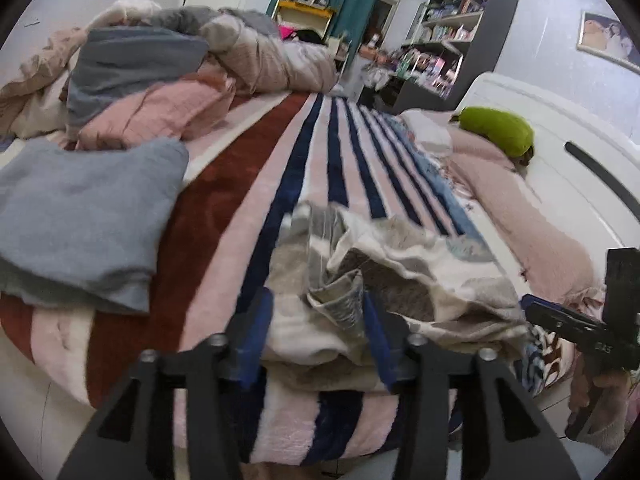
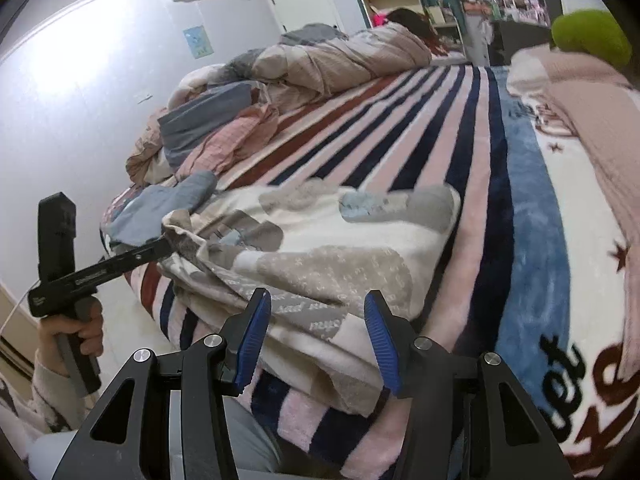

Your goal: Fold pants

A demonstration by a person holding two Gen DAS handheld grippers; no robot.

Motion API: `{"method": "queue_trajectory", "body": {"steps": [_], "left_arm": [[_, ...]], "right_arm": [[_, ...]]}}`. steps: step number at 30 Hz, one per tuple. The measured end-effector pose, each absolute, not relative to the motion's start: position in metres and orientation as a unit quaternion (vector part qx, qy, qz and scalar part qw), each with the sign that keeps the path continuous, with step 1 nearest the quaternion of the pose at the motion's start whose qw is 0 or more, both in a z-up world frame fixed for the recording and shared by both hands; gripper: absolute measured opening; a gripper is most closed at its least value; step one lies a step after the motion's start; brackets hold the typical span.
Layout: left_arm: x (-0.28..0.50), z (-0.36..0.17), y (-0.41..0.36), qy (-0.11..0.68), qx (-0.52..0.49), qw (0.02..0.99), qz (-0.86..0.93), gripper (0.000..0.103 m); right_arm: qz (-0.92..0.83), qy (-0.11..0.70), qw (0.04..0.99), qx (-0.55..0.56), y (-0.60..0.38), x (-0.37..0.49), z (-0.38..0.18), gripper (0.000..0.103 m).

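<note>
Fleece pants (image 2: 320, 248), cream with grey and beige patches, lie bunched on a striped blanket (image 2: 420, 152) at the near edge of a bed. In the right wrist view they fill the centre, with one edge draped over the bed's edge toward 6 o'clock.

Blue-padded fingers of the right gripper (image 2: 318, 344) stand wide apart, with the near fold of the pants between them; whether the pads touch the cloth cannot be told. At 9 o'clock in that view the left gripper (image 2: 166, 246) reaches in from a hand, its tip at a raised corner of the pants. In the left wrist view, the left gripper (image 1: 314, 336) shows its fingers apart, a crumpled ridge of the pants rising between them.

A folded grey-blue garment (image 1: 80, 216) sits at 9 o'clock on the blanket. A heap of pink and grey bedding (image 1: 160, 80) lies toward 11 o'clock. A green cushion (image 1: 500, 132) rests at 2 o'clock.
</note>
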State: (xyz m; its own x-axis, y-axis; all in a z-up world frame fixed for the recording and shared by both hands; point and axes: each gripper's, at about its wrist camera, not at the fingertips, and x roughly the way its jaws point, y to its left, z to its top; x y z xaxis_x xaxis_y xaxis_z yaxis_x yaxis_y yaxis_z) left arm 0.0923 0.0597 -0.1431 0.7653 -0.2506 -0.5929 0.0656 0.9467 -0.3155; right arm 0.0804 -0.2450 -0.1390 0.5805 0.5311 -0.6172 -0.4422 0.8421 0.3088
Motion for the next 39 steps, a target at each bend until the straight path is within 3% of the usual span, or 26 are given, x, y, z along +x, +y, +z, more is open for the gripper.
{"method": "queue_trajectory", "body": {"steps": [8,12,15,25,29,39], "left_arm": [[0.1,-0.123,0.067,0.304,-0.151,0.935,-0.106,0.054],[0.102,-0.122,0.073,0.3,-0.157,0.935,-0.108,0.054],[0.102,-0.125,0.08,0.302,-0.157,0.935,-0.103,0.054],[0.103,-0.137,0.099,0.317,-0.158,0.929,-0.105,0.058],[0.105,-0.143,0.098,0.325,-0.16,0.925,-0.115,0.063],[0.119,-0.16,0.068,0.36,-0.137,0.91,-0.152,0.068]], "right_arm": [[0.302,0.356,0.884,0.022,-0.203,0.111,-0.127,0.043],[0.327,0.365,0.871,-0.018,-0.164,0.133,-0.134,0.019],[0.366,0.382,0.847,-0.039,-0.131,0.148,-0.145,0.014],[0.474,0.397,0.781,-0.084,-0.07,0.129,-0.156,0.014],[0.487,0.397,0.773,-0.091,-0.062,0.119,-0.159,0.008],[0.496,0.416,0.758,-0.078,-0.069,0.108,-0.171,0.009]]}}
